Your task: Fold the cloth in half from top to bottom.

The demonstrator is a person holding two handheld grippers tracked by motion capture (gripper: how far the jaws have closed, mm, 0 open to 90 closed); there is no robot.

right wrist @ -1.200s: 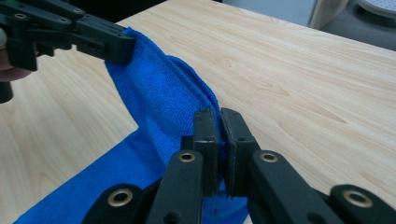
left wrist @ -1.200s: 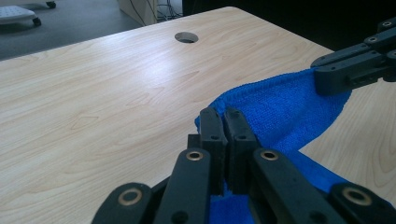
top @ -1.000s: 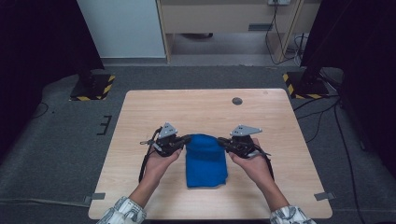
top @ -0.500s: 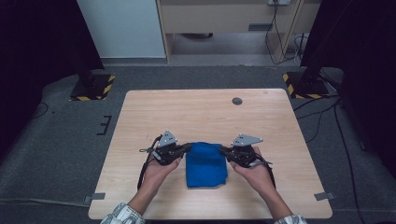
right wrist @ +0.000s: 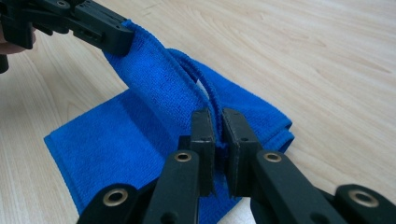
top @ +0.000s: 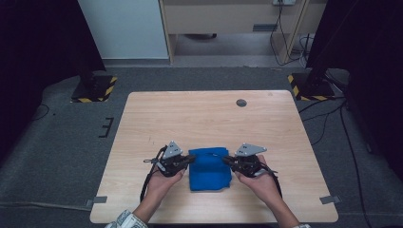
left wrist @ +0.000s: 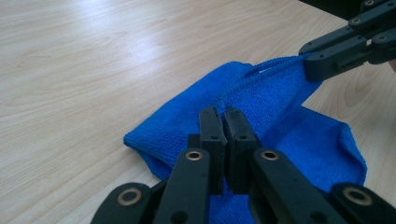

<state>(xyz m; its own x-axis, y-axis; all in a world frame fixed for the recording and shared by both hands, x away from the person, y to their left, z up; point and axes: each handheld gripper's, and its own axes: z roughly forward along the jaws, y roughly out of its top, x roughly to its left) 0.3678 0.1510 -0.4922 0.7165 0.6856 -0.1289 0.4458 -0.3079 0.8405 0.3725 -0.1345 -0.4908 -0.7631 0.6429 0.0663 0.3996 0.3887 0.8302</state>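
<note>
Across the middle of the high view lies a pale wooden table [top: 199, 118], with a small dark round disc [top: 241, 102] set in its surface toward the upper right. Below centre, near the bottom edge of the table, rests a blue cloth [top: 209, 171], folded over on itself, its upper edge raised off the lower layers between the two tools. At the cloth's left upper corner the left gripper [top: 189, 159] has its jaws pressed together on the hem; at the right upper corner the right gripper [top: 226, 160] pinches the same edge likewise. Judged by its sag and fuzzy pile, the cloth is light, soft and limp, not slippery, and will droop wherever unsupported. Corners and stitched hem appear the soundest holds; a mid-panel grip would likely bunch several layers.
</note>
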